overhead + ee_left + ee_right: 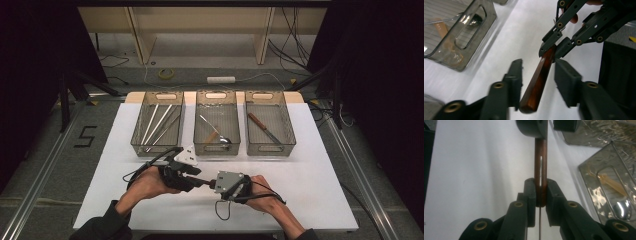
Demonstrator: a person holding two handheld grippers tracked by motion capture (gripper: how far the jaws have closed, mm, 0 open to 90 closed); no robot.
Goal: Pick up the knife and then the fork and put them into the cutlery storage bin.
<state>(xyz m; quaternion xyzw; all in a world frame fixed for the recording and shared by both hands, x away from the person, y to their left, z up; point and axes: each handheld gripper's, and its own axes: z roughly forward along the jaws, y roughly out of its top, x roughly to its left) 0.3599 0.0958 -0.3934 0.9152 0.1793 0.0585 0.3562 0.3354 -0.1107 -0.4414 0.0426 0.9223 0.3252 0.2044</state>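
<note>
Two grippers are meeting over the near part of the white table (310,165), in front of three clear bins. Between them a knife with a reddish-brown wooden handle (537,77) is passing — the handle is lying level above the tabletop, not touching it.

In the right gripper view, the right gripper (540,192) is pinching the end of the handle, its two black pads pressing against both sides, with a thin strip of metal running along the handle's edge. In the left gripper view that same gripper is showing farther off, clamped on the far end of the handle.

Around the near end of the handle the left gripper (537,75) is standing slack: a gap is showing on each side between its pads and the wood, so it is not gripping.

From the high view, the left bin (158,122) is holding long thin metal pieces, the middle bin (217,122) a spoon (223,140) and a pale wooden utensil, and the right bin (270,122) another wooden-handled knife (263,127).
</note>
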